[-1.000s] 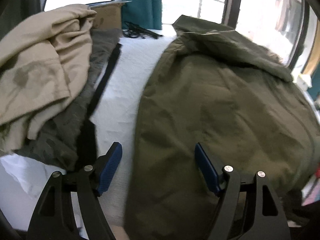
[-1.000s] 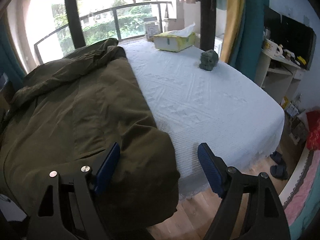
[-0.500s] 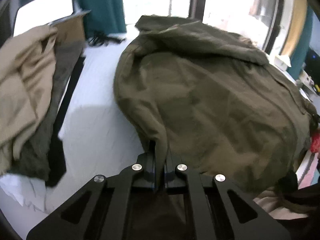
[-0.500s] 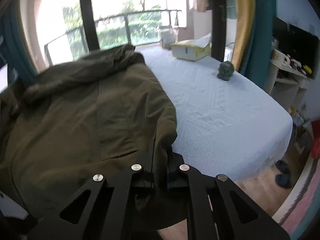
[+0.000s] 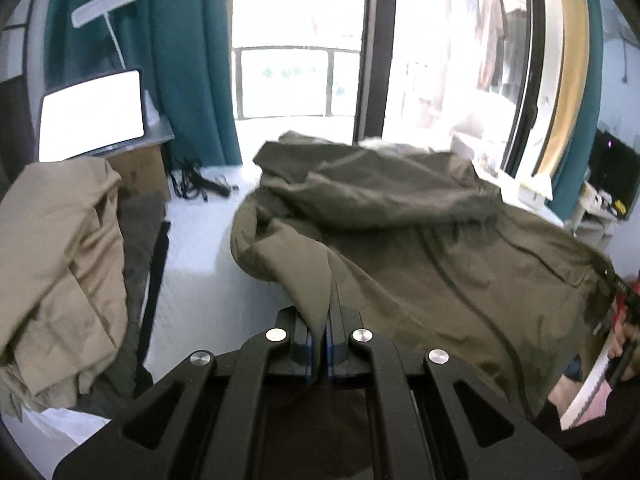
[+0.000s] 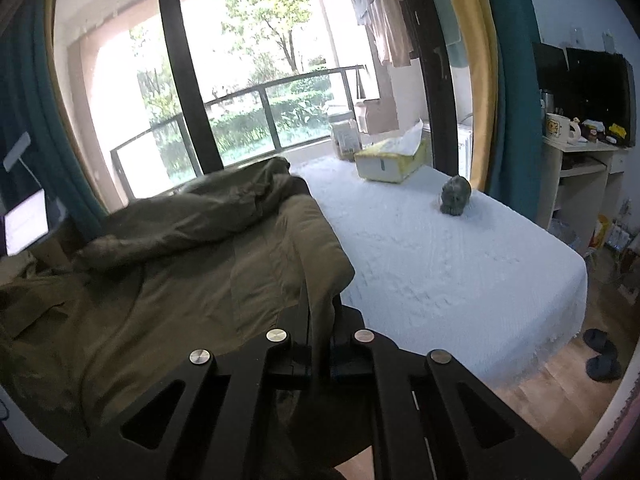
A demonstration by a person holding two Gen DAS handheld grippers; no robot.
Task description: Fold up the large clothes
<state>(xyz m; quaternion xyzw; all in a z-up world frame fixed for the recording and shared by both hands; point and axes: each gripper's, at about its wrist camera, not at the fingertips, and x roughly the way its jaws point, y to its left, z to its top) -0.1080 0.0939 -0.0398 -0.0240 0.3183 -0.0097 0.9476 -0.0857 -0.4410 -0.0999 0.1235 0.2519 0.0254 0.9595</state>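
The olive-green jacket [image 5: 420,248] lies spread across the white bed [image 6: 432,264], its collar end bunched toward the window and its near hem at the bed's front edge. The left hand-held gripper [image 5: 319,344] is closed tight on a fold of that hem, the cloth rising in a small peak between the blue pads [image 5: 329,340]. The right hand-held gripper [image 6: 320,354] is likewise clamped on the jacket's other near corner, where the fabric runs down between its black jaws and hangs below them.

To the left of the jacket, a strip of bare bedcover separates it from a heap of tan clothing [image 5: 60,264] piled on a darker grey-green garment [image 5: 138,236] with a black strap [image 5: 154,284] along its edge. Behind that heap stands a cardboard box [image 5: 140,172] with an open laptop [image 5: 92,114], its screen blank white. A tangle of black cables [image 5: 200,184] lies near the teal curtain [image 5: 188,60].

To the jacket's right the bed is mostly bare; a yellow tissue box [image 6: 390,158] and a small dark grey-green figure [image 6: 455,195] sit toward its far side. A pair of dark slippers [image 6: 602,354] rests on the wooden floor [image 6: 540,396] beside the bed, and a mug [image 6: 557,128] stands on a shelf unit [image 6: 576,176] by the wall.
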